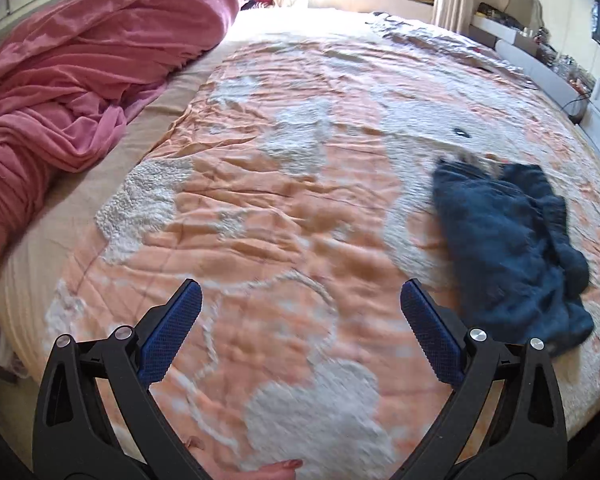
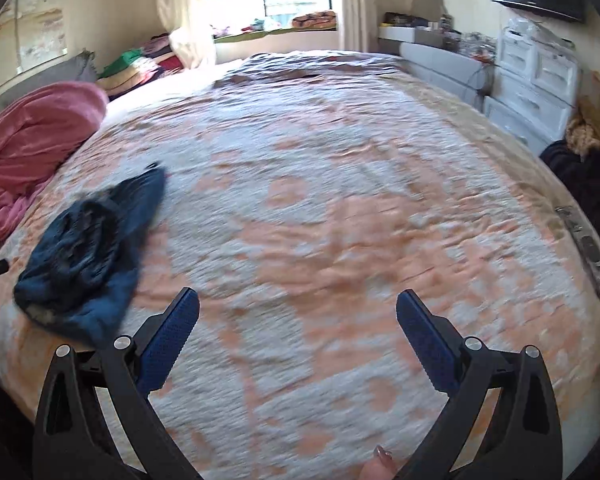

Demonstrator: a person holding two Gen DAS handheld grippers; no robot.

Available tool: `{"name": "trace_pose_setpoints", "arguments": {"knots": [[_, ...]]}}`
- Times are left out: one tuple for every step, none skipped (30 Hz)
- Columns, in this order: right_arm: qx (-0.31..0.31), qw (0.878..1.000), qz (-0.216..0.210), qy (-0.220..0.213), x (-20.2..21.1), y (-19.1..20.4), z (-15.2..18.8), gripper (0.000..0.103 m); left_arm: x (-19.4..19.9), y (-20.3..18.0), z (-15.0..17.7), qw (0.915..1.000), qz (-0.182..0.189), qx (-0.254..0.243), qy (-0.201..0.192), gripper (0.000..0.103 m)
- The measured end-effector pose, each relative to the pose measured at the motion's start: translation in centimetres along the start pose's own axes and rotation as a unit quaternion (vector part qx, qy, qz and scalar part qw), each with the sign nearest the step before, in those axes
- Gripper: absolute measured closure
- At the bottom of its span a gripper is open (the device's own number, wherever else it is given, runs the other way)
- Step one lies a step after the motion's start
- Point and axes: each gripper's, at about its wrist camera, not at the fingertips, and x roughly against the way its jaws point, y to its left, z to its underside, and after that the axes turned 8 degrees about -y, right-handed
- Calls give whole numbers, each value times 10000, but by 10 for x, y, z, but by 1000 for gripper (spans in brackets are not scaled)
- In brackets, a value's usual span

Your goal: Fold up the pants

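Observation:
Dark blue pants (image 1: 512,252) lie crumpled in a heap on the peach and white bedspread (image 1: 284,208). In the left wrist view they sit to the right of my left gripper (image 1: 300,300), which is open and empty above the bedspread. In the right wrist view the same pants (image 2: 88,252) lie to the left of my right gripper (image 2: 298,308), also open with nothing between its blue-padded fingers (image 2: 168,340). Neither gripper touches the pants. A fingertip of the person shows at the bottom edge of each view.
A bunched pink blanket (image 1: 80,76) fills the bed's left side. White drawers (image 2: 536,84) and a cluttered shelf stand along the right wall. Dark clothing (image 2: 584,188) and a remote control (image 2: 588,248) lie by the bed's right edge. Folded clothes (image 2: 140,64) are stacked near the window.

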Motion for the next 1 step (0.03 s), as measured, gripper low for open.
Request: {"name": "trace_pose_setpoints", "arguments": {"knots": [[11,9994,339,87,-14,-24,-11,5,-16,12,-8,9999,-100,43,41,9]]}}
